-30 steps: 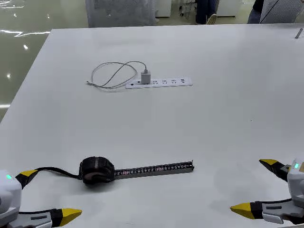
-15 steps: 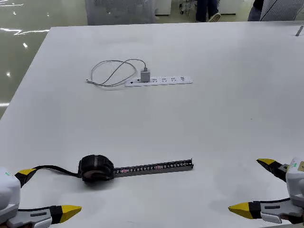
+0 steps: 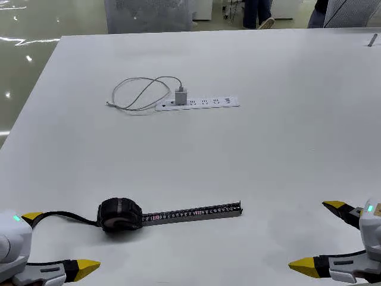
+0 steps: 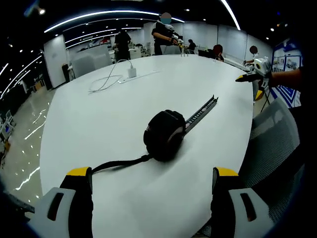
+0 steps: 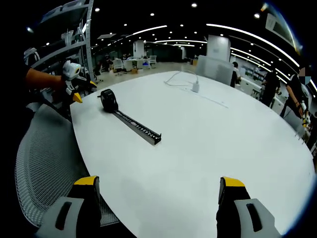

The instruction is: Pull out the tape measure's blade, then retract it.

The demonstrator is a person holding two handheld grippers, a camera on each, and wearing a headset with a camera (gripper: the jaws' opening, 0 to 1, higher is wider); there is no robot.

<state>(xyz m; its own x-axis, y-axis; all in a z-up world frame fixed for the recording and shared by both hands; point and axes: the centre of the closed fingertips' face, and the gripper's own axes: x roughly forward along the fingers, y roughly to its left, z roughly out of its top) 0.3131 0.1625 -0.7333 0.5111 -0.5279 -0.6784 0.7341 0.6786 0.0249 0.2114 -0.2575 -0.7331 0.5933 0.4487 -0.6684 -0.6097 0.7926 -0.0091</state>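
Tape measure: the tape measure [image 3: 121, 214] lies on the white surface [image 3: 250, 155], its blade [image 3: 193, 212] drawn out flat to its right.
Strap: the strap [image 3: 65, 214] trails left from the tape measure.
Left gripper: my left gripper [image 3: 59, 241] is just left of the tape measure, fingers spread, empty.
Right gripper: my right gripper [image 3: 317, 235] is well right of the tape measure, fingers spread, empty.

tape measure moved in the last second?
No. The tape measure sits at the same offset from the power strip as before, blade out just as far. The slight picture shift is the camera's.
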